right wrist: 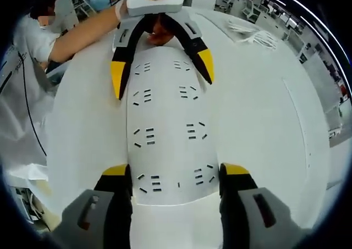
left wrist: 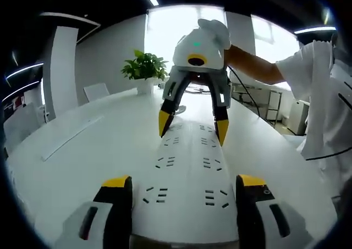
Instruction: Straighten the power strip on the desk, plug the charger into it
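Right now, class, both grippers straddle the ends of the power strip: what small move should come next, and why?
Probably close both grippers on the strip's ends. In the left gripper view, the left gripper has its jaws either side of the white power strip, with the right gripper open over the far end. Nothing appears clamped yet, so gripping should precede turning it on the white desk.

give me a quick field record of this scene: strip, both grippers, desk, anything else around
power strip: white, long, lies flat on desk, no plug in the visible sockets
left gripper: open, jaws either side of one end of the strip
right gripper: open, jaws either side of the opposite end
desk: white
potted plant: at far end of desk
white cable: loose bundle on desk
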